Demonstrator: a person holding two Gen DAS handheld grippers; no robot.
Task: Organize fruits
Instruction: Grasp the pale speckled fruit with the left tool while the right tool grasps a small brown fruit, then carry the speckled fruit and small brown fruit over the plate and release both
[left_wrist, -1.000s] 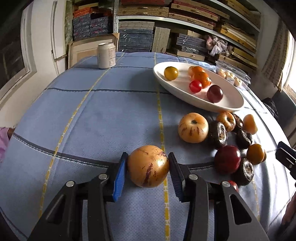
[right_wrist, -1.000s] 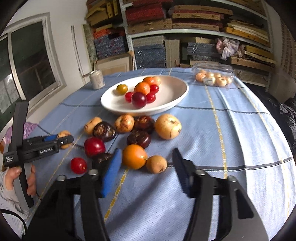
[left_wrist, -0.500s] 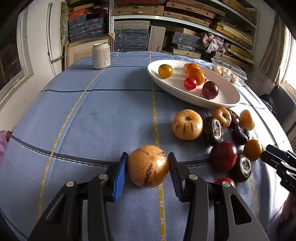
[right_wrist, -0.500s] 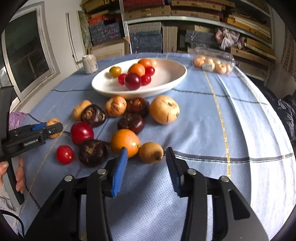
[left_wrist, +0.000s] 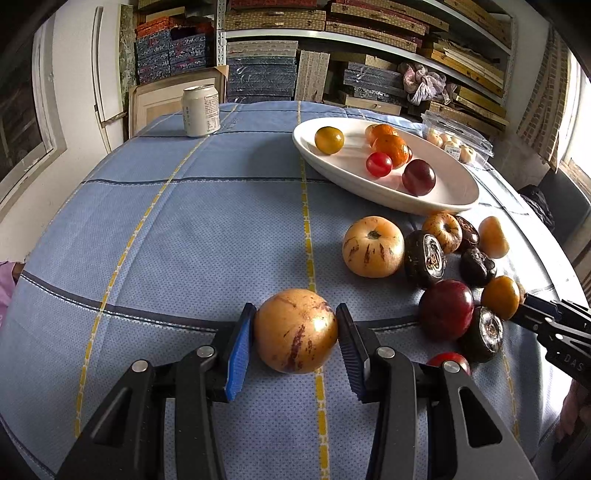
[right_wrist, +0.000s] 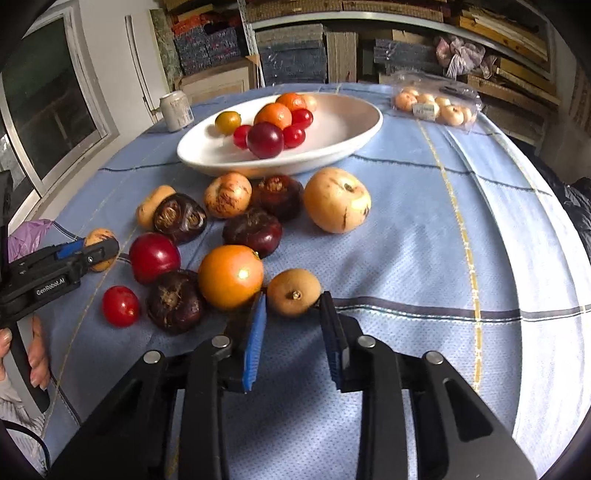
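My left gripper (left_wrist: 295, 321) is shut on a round yellow-brown striped fruit (left_wrist: 295, 332) low over the blue tablecloth; the right wrist view shows it at far left (right_wrist: 99, 251). My right gripper (right_wrist: 291, 299) has its jaws closing around a small brown fruit (right_wrist: 293, 297), which lies between the fingertips on the cloth; I see no firm press. An orange fruit (right_wrist: 231, 277) touches the left finger. Several loose fruits lie beside it, among them a red plum (right_wrist: 154, 256). A white oval bowl (right_wrist: 207, 158) (left_wrist: 369, 184) behind them holds several fruits.
A drink can (left_wrist: 201, 110) stands at the table's far left. A clear plastic box of small fruits (right_wrist: 436, 105) lies at the far right. A large yellow fruit (right_wrist: 337, 199) sits near the bowl. A person's hand (right_wrist: 33, 354) holds the left gripper. Stacked shelves stand behind.
My right gripper has come down and forward onto the small brown fruit, and its jaws have narrowed around it. My left gripper and its fruit have kept still.
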